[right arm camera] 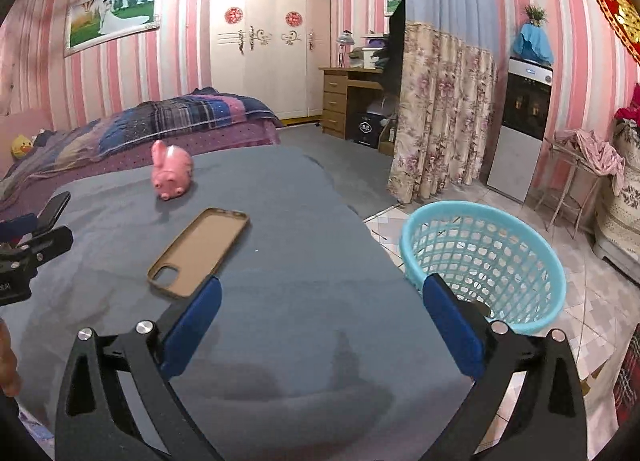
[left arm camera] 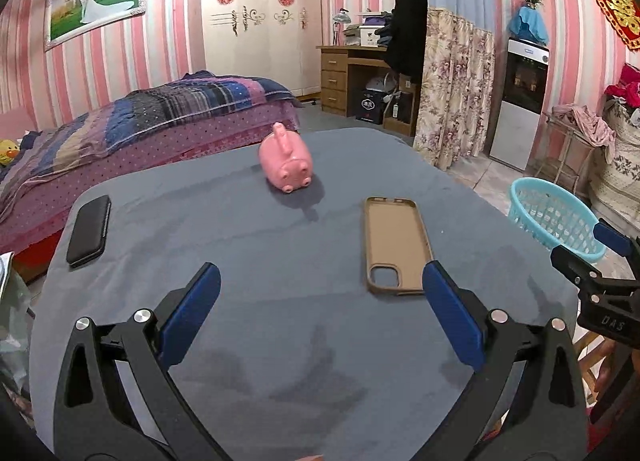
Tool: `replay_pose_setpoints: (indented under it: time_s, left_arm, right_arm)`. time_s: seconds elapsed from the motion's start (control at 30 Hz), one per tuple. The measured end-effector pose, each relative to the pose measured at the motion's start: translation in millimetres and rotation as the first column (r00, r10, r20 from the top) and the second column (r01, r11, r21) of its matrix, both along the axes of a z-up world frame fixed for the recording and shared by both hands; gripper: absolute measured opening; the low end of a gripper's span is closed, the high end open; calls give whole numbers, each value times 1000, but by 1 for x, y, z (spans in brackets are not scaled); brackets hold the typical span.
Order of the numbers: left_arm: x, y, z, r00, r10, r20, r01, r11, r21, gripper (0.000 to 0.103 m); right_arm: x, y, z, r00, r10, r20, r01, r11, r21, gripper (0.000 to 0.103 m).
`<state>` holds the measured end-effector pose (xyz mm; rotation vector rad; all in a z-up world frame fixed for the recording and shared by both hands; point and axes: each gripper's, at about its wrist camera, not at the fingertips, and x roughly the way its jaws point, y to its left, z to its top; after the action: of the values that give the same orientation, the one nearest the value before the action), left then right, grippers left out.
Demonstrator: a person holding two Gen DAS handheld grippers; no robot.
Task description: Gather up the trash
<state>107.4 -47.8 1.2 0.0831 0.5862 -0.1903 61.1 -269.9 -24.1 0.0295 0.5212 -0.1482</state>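
Observation:
A tan phone case [left arm camera: 394, 245] lies open side up on the blue-grey table cloth [left arm camera: 260, 261]; it also shows in the right wrist view [right arm camera: 200, 251]. A pink rabbit-shaped toy [left arm camera: 286, 161] [right arm camera: 172, 173] lies further back. A black phone [left arm camera: 89, 230] lies at the table's left edge. My left gripper [left arm camera: 320, 289] is open and empty above the near table, its right finger just right of the case's near end. My right gripper [right arm camera: 322, 301] is open and empty over the table's right side. A turquoise basket [right arm camera: 486, 257] [left arm camera: 556, 217] stands on the floor right of the table.
A bed with a striped quilt [left arm camera: 160, 117] stands behind the table on the left. A floral curtain [right arm camera: 440, 109], a water dispenser [right arm camera: 524, 121] and a small rack with clothes [right arm camera: 580, 165] stand to the right. The right gripper's tip [left arm camera: 600, 257] shows in the left wrist view.

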Motion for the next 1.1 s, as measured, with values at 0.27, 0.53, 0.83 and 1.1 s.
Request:
replay_pose_setpoints:
  time_s: [0.27,0.53,0.83,1.1]
  left_arm:
    - [-16,13,2,999,27,29,-27,1000,-11,98]
    - [-24,25,-3,998,48,34,-47,998,-29,98]
    - [-34,34,-7,998,56,39,-55,998,-42,98]
    - [-38,40,-8,997,72,40,-70,996,-49,98]
  right_arm:
    - [-11,28,1,999,40,30,-40,999,8,98]
    - [-19,44,3,997,65,34,-65,998,-11,98]
    - [-29,58,3,995,92,46,-91,995,-33,98]
    - [-35,63,3,993,104,55,-102,994,-36,98]
